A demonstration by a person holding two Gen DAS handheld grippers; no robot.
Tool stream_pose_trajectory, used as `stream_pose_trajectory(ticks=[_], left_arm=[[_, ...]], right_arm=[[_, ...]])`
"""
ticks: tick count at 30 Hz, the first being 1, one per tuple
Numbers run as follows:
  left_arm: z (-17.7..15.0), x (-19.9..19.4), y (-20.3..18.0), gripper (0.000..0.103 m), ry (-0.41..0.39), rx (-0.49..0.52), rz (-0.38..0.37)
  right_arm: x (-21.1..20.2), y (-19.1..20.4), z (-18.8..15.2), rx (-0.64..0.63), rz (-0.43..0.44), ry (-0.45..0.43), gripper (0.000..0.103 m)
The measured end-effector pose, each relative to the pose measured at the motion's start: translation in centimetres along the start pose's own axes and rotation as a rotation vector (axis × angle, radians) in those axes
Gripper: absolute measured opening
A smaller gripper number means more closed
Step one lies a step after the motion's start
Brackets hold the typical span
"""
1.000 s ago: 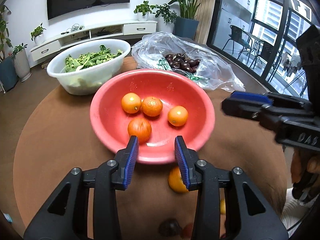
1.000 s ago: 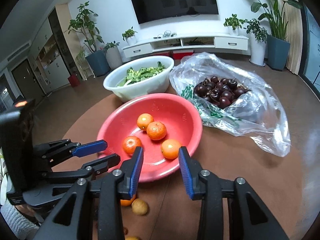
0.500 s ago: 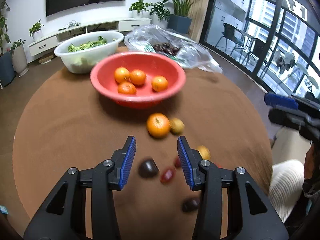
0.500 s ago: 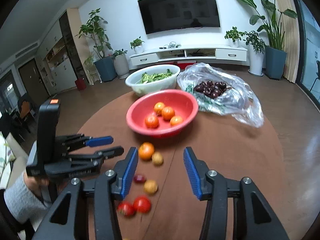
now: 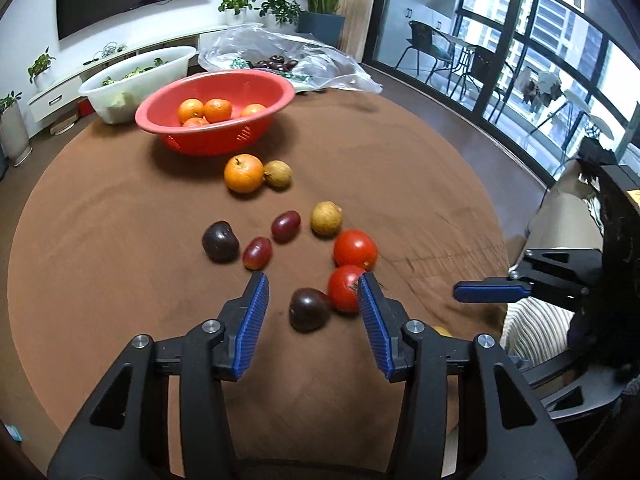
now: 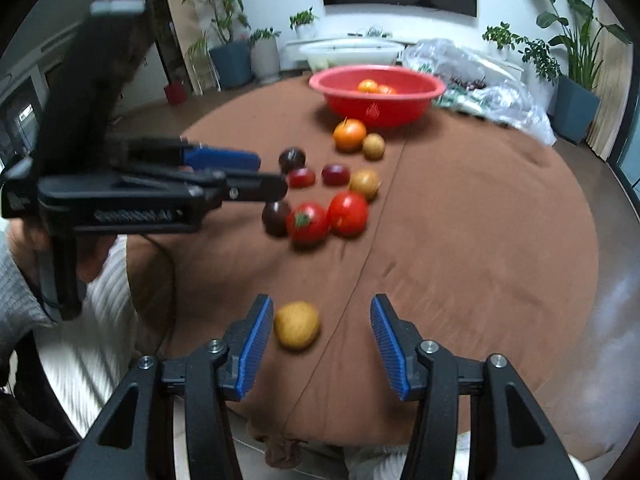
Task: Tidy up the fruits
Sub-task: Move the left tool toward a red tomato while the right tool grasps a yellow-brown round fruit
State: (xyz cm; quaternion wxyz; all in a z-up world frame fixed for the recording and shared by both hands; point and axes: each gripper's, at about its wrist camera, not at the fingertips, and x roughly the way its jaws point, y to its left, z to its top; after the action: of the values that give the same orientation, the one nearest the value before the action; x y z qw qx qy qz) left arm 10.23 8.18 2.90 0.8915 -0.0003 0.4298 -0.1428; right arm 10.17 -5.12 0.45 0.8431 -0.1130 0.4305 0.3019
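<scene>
From the left wrist, our left gripper (image 5: pixel 312 288) hung over the brown bench (image 5: pixel 100 240), its jaws part open and opening, pinching nothing. A dark plum (image 5: pixel 309 309) lay between the pads, nearer the right one and touching neither. A tomato (image 5: pixel 345 288) sat against the plum, partly hidden behind the right pad; a second tomato (image 5: pixel 355 249) lay just beyond it. Further out lay another plum (image 5: pixel 220 241), two red grapes (image 5: pixel 257 253) with their long axes tilted up to the right, a tan fruit (image 5: pixel 326 218), and an orange (image 5: pixel 243 173) touching a smaller tan fruit (image 5: pixel 277 169). The red bowl (image 5: pixel 208 136) behind held oranges, cut off by its rim. Our right gripper (image 5: pixel 490 292) showed side-on at the right edge.

From the right wrist, blurred, our right gripper (image 6: pixel 318 328) stood part open, holding nothing. A tan round fruit (image 6: pixel 297 325) lay between its pads, just beside the left one; whether they touched we could not tell. The left gripper (image 6: pixel 256 180) hid part of the fruit cluster.
</scene>
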Motion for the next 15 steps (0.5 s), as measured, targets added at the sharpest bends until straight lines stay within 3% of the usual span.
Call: stream_pose_trajectory(ticks=[8,10,15], left_arm=[[-0.1,0.5,-1.1,0.045,0.02,0.063,-0.008],[0.0,0.9,-1.4,0.045,0.026,0.076,-0.009],[0.3,1.6,-2.1,0.045,0.037,0.131,-0.01]], right_arm=[[1.3,1.5,-0.2,-0.062,-0.017,0.043,0.052],[1.8,1.9,-0.4,-0.076,-0.032,0.066,0.038],[1.5,1.9,-0.7,-0.067,-0.037,0.063,0.031]])
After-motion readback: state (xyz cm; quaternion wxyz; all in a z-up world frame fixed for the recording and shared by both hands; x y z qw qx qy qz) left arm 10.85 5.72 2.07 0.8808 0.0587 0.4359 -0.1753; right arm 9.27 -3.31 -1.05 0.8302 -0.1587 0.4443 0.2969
